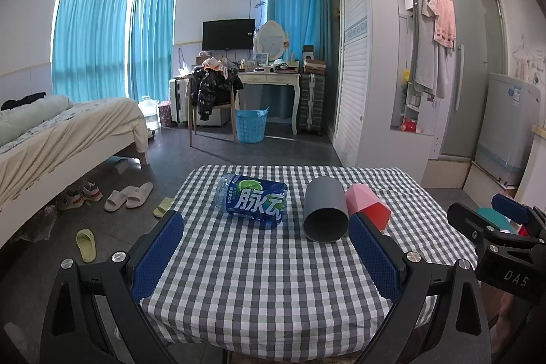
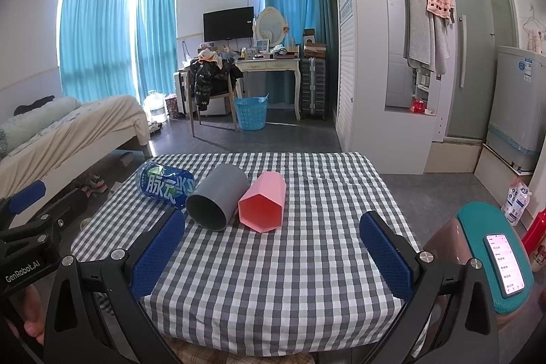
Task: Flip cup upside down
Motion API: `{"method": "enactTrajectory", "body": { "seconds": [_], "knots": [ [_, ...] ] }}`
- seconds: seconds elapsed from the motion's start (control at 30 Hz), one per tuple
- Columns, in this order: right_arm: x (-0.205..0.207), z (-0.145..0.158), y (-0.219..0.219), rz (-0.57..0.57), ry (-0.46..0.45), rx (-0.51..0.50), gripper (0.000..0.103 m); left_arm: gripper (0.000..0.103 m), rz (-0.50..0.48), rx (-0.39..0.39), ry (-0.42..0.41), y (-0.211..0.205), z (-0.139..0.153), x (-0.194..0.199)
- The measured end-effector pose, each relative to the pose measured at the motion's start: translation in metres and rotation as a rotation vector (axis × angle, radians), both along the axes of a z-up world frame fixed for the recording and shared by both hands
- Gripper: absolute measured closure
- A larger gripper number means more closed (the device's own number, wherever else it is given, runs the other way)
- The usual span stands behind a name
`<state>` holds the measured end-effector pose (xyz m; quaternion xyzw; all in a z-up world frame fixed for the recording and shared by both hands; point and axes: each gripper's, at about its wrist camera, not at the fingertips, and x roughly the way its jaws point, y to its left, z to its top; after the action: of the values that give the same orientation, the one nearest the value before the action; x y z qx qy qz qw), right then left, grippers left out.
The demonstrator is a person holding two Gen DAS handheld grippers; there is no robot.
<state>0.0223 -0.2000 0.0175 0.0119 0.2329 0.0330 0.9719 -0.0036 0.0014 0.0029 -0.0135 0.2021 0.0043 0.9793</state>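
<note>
A grey round cup (image 1: 326,210) (image 2: 217,200) lies on its side on the checked tablecloth, mouth toward me. Touching its right side lies a pink hexagonal cup (image 1: 367,203) (image 2: 262,203), also on its side with its mouth toward me. My left gripper (image 1: 264,244) is open over the near part of the table, nothing between its blue pads; the cups lie just beyond its right finger. My right gripper (image 2: 271,249) is open too, held short of both cups. Each gripper shows at the edge of the other's view, the right gripper (image 1: 505,220) and the left gripper (image 2: 30,210).
A blue plastic bottle (image 1: 252,200) (image 2: 165,185) lies on its side left of the grey cup. The small table (image 1: 273,278) (image 2: 307,261) drops off on all sides. A teal stool with a phone (image 2: 501,265) stands at the right. A bed and slippers (image 1: 128,195) are to the left.
</note>
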Motion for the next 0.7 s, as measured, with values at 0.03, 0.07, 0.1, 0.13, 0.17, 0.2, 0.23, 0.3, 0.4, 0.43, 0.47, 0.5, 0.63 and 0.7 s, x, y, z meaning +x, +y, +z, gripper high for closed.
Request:
{"method": "enactTrajectory", "body": {
  "seconds": [0.03, 0.07, 0.1, 0.13, 0.17, 0.2, 0.23, 0.3, 0.4, 0.43, 0.47, 0.5, 0.63, 0.7],
  "knots": [
    [0.0001, 0.0001, 0.0000, 0.000, 0.000, -0.001, 0.000, 0.002, 0.001, 0.000, 0.000, -0.0003, -0.0002, 0.0004],
    [0.0001, -0.0009, 0.0014, -0.001, 0.000, -0.001, 0.000, 0.002, 0.002, -0.001, 0.000, 0.0003, -0.0007, 0.0008],
    [-0.0001, -0.0005, 0.0008, 0.000, 0.001, -0.001, 0.000, 0.003, 0.002, -0.002, 0.000, 0.0005, -0.0012, 0.0012],
    [-0.0002, -0.0006, 0.0008, 0.001, 0.000, -0.001, 0.000, 0.003, 0.002, -0.001, 0.001, 0.0003, -0.0011, 0.0011],
    [-0.0001, 0.0000, 0.0000, 0.001, 0.000, 0.000, 0.000, 0.002, 0.003, -0.001, 0.000, 0.0003, -0.0013, 0.0011],
    [0.0001, -0.0005, 0.0002, 0.001, 0.000, 0.000, 0.000, 0.003, 0.002, 0.000, 0.001, 0.0005, -0.0012, 0.0013],
    [0.0001, -0.0003, 0.0002, 0.001, 0.001, 0.000, 0.000, 0.003, 0.001, 0.000, 0.001, 0.0007, -0.0013, 0.0012],
    [0.0001, -0.0004, 0.0003, 0.001, 0.001, 0.000, 0.000, 0.003, 0.000, -0.001, 0.000, 0.0013, -0.0017, 0.0016],
    [0.0001, -0.0004, 0.0005, 0.000, 0.000, -0.001, 0.000, 0.003, 0.000, 0.000, 0.000, 0.0016, -0.0019, 0.0015],
    [0.0003, -0.0008, 0.0004, 0.000, 0.000, -0.001, 0.000, 0.003, 0.002, -0.001, -0.001, 0.0017, -0.0018, 0.0015],
    [0.0003, -0.0011, 0.0005, 0.000, -0.001, 0.000, 0.000, 0.003, 0.003, -0.003, -0.001, 0.0022, -0.0017, 0.0014],
    [0.0004, -0.0006, 0.0003, 0.001, 0.001, 0.000, 0.000, 0.002, 0.001, -0.003, 0.000, 0.0021, -0.0018, 0.0014],
    [0.0009, 0.0000, 0.0009, 0.001, 0.002, 0.000, 0.000, 0.002, 0.007, -0.004, -0.001, 0.0034, -0.0025, 0.0014],
    [0.0012, -0.0007, 0.0014, 0.002, 0.001, 0.000, 0.000, 0.002, 0.009, -0.003, 0.000, 0.0037, -0.0032, 0.0013]
  ]
}}
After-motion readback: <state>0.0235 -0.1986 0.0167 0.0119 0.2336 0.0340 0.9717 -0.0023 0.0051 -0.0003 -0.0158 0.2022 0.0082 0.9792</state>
